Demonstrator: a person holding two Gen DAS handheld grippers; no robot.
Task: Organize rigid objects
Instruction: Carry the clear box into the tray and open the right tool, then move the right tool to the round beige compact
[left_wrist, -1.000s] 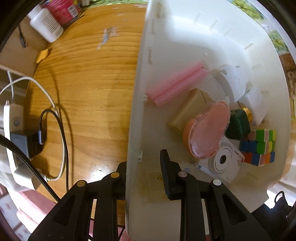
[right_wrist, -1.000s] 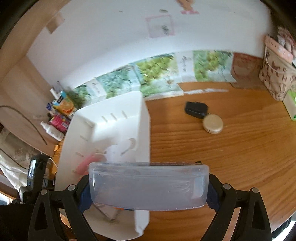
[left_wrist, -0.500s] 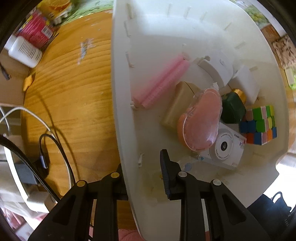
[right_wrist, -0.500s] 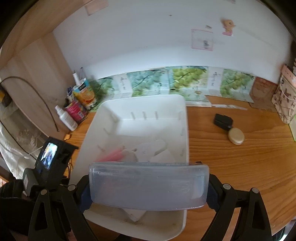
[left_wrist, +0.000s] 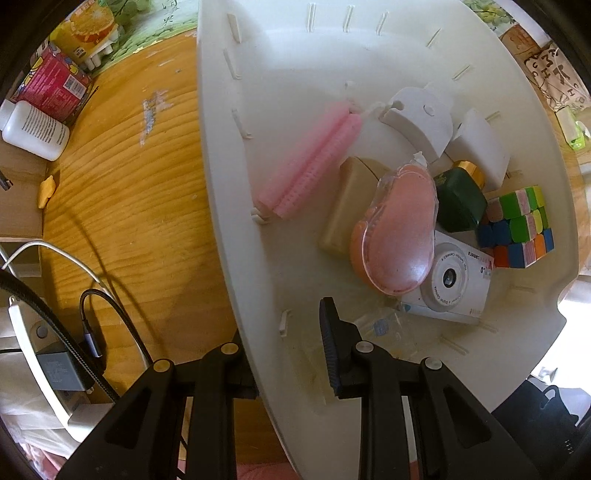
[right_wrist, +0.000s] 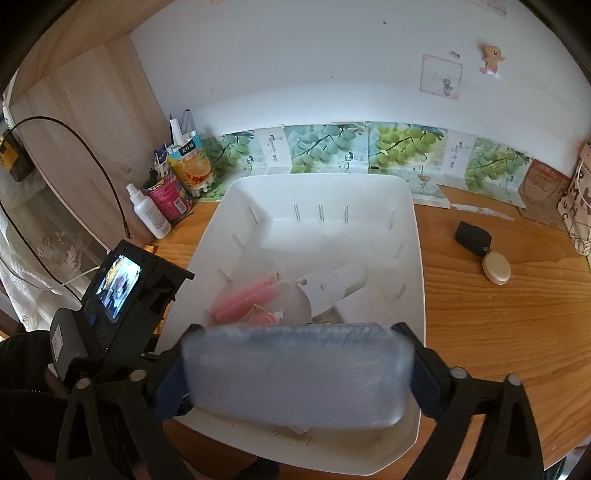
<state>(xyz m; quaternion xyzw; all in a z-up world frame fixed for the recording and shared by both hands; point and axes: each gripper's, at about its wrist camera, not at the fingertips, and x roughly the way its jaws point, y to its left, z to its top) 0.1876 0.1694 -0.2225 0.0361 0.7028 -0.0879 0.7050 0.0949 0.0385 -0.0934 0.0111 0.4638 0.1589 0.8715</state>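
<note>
left claw (left_wrist: 286, 354) is clamped on the white bin's (left_wrist: 236, 229) side wall on the desk (left_wrist: 122, 206), right claw (right_wrist: 295, 373) has just been spreading wider, blurry clear plastic box (right_wrist: 295, 373) between its fingers above the bin

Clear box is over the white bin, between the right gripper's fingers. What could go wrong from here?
1. The clear box looks blurred between the right gripper's jaws, which have just been opening. It may drop onto the pink-lidded case and toy camera piled below and land tilted.
2. The left gripper clamps only the white bin's side wall, so an impact could jolt it.
</note>
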